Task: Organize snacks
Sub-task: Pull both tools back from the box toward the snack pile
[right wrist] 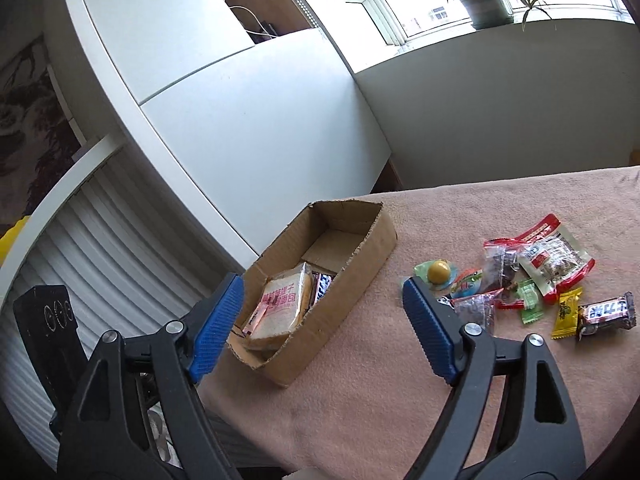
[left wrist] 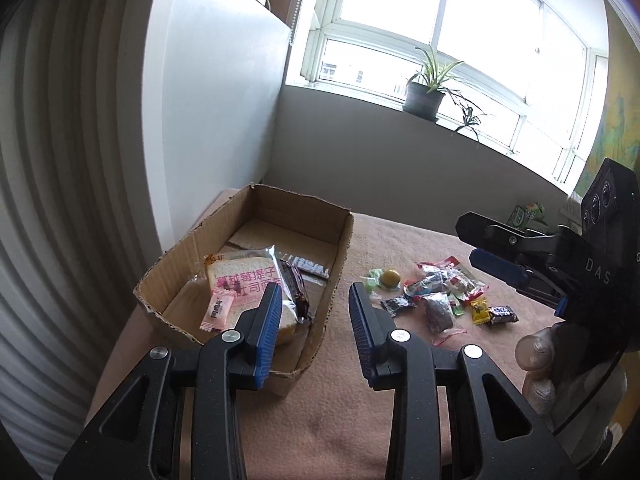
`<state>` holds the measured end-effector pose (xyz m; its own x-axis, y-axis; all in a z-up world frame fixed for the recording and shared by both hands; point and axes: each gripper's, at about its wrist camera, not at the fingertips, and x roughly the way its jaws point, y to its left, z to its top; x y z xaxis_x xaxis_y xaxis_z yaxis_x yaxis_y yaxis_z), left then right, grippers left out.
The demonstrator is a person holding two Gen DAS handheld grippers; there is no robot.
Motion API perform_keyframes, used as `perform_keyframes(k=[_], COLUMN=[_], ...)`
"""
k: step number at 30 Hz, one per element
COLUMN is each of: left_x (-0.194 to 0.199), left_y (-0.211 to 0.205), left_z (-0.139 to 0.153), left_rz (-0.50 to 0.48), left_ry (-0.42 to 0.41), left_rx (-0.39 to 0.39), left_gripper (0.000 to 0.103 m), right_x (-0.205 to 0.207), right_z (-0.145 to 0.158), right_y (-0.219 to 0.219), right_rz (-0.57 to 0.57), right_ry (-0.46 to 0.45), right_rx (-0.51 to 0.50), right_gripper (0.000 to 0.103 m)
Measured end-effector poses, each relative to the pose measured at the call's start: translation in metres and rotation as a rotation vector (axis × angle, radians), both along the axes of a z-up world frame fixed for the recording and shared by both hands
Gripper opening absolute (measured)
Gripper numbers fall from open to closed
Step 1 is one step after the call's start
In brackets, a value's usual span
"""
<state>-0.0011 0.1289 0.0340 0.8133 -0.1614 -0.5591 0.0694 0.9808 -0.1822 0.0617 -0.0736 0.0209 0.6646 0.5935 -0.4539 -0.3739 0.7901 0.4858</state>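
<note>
An open cardboard box (left wrist: 344, 248) (right wrist: 352, 292) stands on the pink tablecloth at the table's left. In it lie a bread packet (left wrist: 244, 276) (right wrist: 284, 304), a small pink sachet (left wrist: 218, 308) and a dark chocolate bar (left wrist: 296, 288) (right wrist: 322, 284). To its right is a loose pile of snacks (left wrist: 436, 292) (right wrist: 520, 276), among them a yellow jelly ball (left wrist: 390, 277) (right wrist: 439, 271), a yellow candy (right wrist: 568, 312) and a dark bar (right wrist: 606, 312). My left gripper (left wrist: 315, 288) hangs open and empty over the box's near right corner. My right gripper (right wrist: 323, 282) (left wrist: 468, 238) is wide open and empty, above the table between box and pile.
A white cabinet (right wrist: 240, 120) stands behind the box at the left. A potted plant (left wrist: 424, 98) (right wrist: 486, 4) sits on the windowsill. A green packet (left wrist: 524, 214) lies at the table's far right. A hand (left wrist: 536, 352) holds the right gripper. The table's near-left edge runs beside the box.
</note>
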Motion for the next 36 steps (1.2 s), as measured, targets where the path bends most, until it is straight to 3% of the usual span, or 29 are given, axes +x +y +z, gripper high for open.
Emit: perform_keyframes(k=[6, 13, 17, 22, 28, 33, 36], left_x=[-0.028, -0.055, -0.064, -0.066, -0.083, -0.1, -0.105], left_y=[-0.061, -0.142, -0.161, -0.178, -0.171, -0.143, -0.113], left_z=[0.02, 0.048, 0.06, 0.059, 0.038, 0.029, 0.023], left_rz=[-0.047, -0.138, -0.149, -0.185, -0.22, -0.241, -0.215], left_ry=[-0.025, -0.079, -0.111, -0.098, -0.049, -0.028, -0.021], left_rx=[0.011, 0.05, 0.034, 0.027, 0.017, 0.025, -0.022], left_gripper=[0.033, 0.033, 0.033, 0.033, 0.033, 0.033, 0.042], right_x=[-0.066, -0.126, -0.156, -0.2, -0.239, -0.251, -0.248], right_z=[0.021, 0.036, 0.043, 0.034, 0.017, 0.019, 0.023], right_y=[-0.074, -0.165, -0.191, -0.224, -0.246, -0.233, -0.208], right_rz=[-0.041, -0.093, -0.14, -0.217, -0.325, -0.368, -0.347], right_ry=[-0.086, -0.102, -0.122, -0.113, -0.074, -0.061, -0.05], right_rx=[-0.105, -0.081, -0.144, -0.143, -0.083, -0.079, -0.118], right_gripper=[0.084, 0.084, 0.084, 0.084, 0.084, 0.084, 0.084])
